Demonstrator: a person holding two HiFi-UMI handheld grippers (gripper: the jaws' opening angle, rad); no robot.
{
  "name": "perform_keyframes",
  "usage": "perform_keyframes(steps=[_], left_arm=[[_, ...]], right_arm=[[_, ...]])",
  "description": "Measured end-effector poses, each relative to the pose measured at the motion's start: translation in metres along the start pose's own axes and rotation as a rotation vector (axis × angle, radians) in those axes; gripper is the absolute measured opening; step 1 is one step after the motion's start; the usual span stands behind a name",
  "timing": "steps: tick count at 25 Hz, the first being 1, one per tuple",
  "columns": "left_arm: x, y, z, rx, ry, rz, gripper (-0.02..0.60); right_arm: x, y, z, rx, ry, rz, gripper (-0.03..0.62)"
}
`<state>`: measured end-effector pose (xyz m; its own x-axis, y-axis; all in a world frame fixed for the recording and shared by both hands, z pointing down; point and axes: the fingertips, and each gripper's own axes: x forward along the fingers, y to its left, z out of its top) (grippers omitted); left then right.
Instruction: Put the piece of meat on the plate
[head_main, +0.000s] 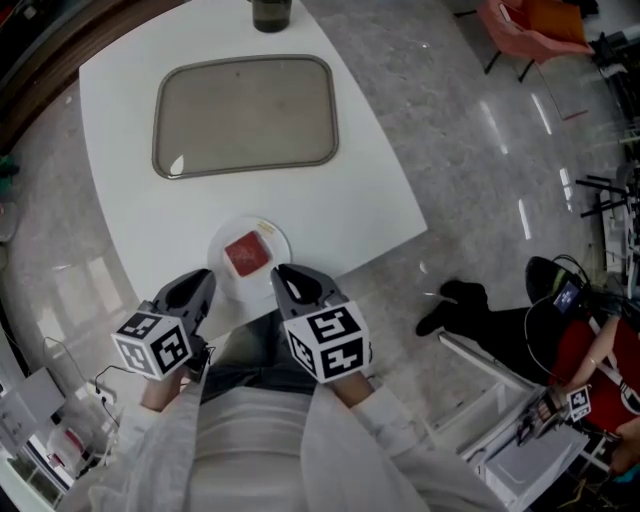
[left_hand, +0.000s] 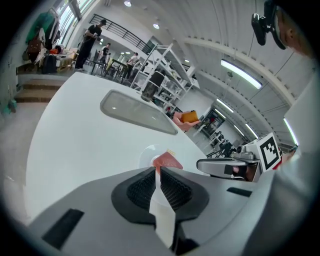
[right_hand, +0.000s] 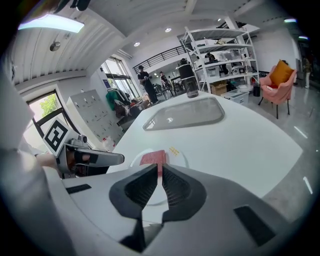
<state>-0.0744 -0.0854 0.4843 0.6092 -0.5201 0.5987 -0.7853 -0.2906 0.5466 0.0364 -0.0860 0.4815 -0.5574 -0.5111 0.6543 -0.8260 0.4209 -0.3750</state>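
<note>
While shut empty, left claw (head_main: 206, 280), right claw (head_main: 283, 273)

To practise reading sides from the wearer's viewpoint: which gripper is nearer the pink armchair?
Right. The right gripper hangs at the right edge of the plate, toward the pink armchair; the left gripper hangs at its left edge, farther away.
</note>
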Motion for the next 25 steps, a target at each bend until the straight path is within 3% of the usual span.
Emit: perform_keyframes(steps=[16, 18, 25], left_arm=[[0.012, 0.021, -0.017, -0.018, 0.084, 0.054, 0.094], [0.013, 0.021, -0.018, -0.021, 0.082, 0.052, 0.097], [0.013, 0.023, -0.024, -0.022, 0.094, 0.058, 0.097]], right_arm=[[0.003, -0.024, -0.017, 0.023, 0.042, -0.078, 0.022], [0.005, -0.027, -0.019, 0.031, 0.047, -0.088, 0.08], [0.012, -0.033, -0.028, 0.052, 0.075, -0.117, 0.104]])
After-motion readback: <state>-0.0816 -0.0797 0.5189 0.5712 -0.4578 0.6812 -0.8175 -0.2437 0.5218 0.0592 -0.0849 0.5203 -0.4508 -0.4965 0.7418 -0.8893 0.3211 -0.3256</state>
